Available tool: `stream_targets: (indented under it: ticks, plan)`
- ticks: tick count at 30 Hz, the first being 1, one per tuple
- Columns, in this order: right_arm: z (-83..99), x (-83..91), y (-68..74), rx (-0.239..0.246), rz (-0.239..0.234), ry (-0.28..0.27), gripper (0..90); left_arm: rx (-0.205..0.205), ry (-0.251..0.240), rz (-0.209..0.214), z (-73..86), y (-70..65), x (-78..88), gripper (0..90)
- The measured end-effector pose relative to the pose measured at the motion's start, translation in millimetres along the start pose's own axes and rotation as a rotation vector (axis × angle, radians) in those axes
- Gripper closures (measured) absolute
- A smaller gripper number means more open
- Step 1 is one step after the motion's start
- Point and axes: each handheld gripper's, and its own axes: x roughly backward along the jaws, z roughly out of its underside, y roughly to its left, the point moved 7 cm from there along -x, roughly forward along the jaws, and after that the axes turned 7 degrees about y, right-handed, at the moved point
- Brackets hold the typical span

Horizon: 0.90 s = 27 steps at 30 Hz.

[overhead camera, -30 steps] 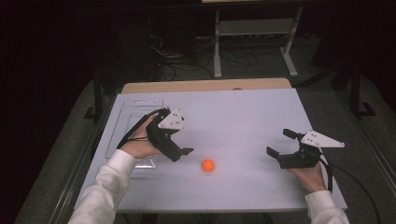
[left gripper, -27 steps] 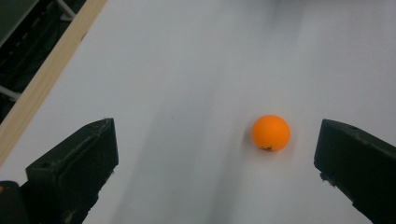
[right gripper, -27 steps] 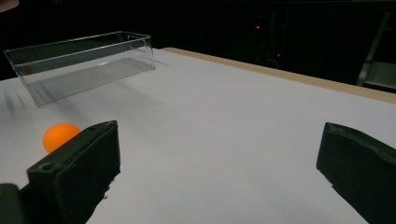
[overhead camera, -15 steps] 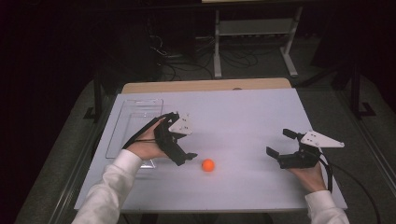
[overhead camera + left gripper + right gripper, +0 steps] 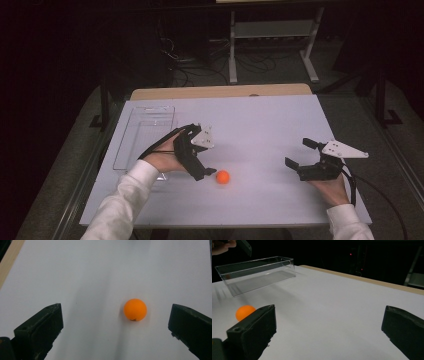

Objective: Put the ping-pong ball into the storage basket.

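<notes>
A small orange ball lies on the white table top, toward the front and a little left of centre. My left gripper hangs just left of it, tilted down, open, jaws wide. In the left gripper view the ball sits between the jaws, nearer the right one and ahead of the tips, untouched. My right gripper is open at the right side, holding nothing. Through the right gripper view the ball peeks out behind the left jaw.
A clear plastic box stands at the left of the table, behind the left hand. A wooden strip runs along the far edge. Beyond the table are a dark floor, cables and a metal stand.
The left gripper has moved right and toward the near edge, closing in on the ball. The ball and the right gripper have stayed put.
</notes>
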Motion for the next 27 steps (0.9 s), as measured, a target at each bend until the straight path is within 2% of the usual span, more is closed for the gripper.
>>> stream_targets:
  ticks: [5, 13, 27]
  plan:
    - [0.1, 0.0, -0.1, 0.000, 0.000, 0.001, 0.0, -0.026, 0.014, 0.026, -5.5, -6.6, -6.9, 0.0]
    - [0.0, -0.1, 0.0, 0.001, -0.001, 0.000, 0.0, -0.049, 0.041, 0.041, -10.2, -9.7, -16.6, 0.0]
    - [-0.5, 0.7, -0.1, 0.001, -0.001, -0.004, 0.0, -0.057, 0.064, 0.054, -13.4, -9.8, -26.0, 0.0]
